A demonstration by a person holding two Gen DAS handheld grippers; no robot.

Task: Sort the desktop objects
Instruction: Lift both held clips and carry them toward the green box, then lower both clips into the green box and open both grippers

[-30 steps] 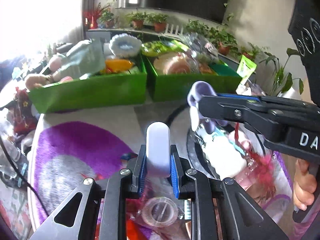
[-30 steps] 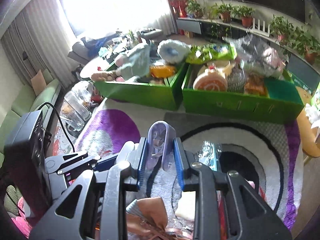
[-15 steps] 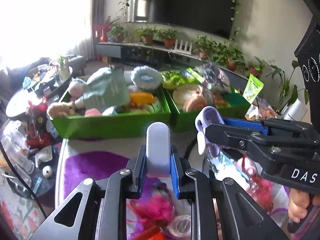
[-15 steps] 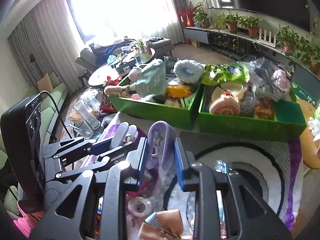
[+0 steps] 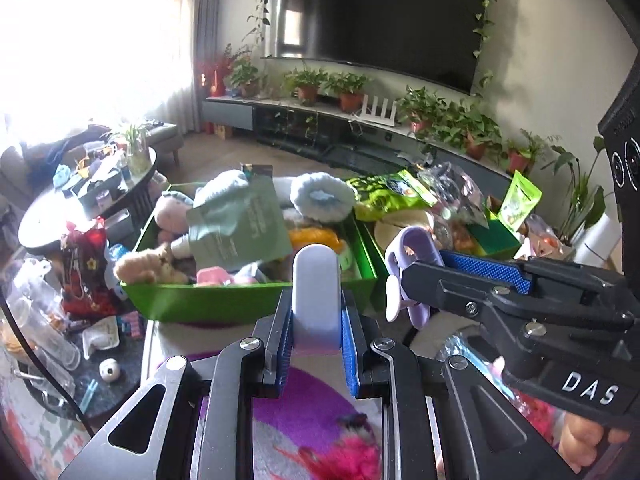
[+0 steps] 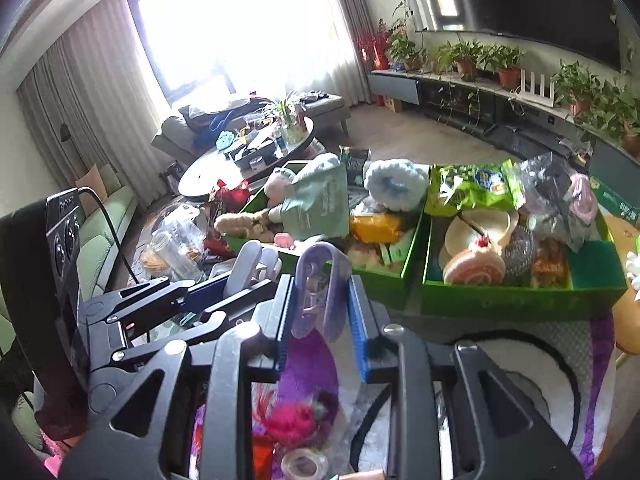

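Two grippers are raised side by side before two green bins, each carrying one item. The left gripper (image 5: 316, 332) has its jaws pinching a pale lavender rounded piece (image 5: 316, 300) upright by its lower end; the right gripper (image 6: 322, 312) has its jaws closed on a purple clip (image 6: 320, 288), loop end forward. Both objects are held clear above the patterned tabletop (image 6: 520, 364), presumably for carrying to the left bin (image 5: 224, 300) or the right bin (image 6: 520, 300), both already crowded.

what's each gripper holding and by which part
Left gripper: pale lavender clip by its lower end. Right gripper: purple clip by its sides.
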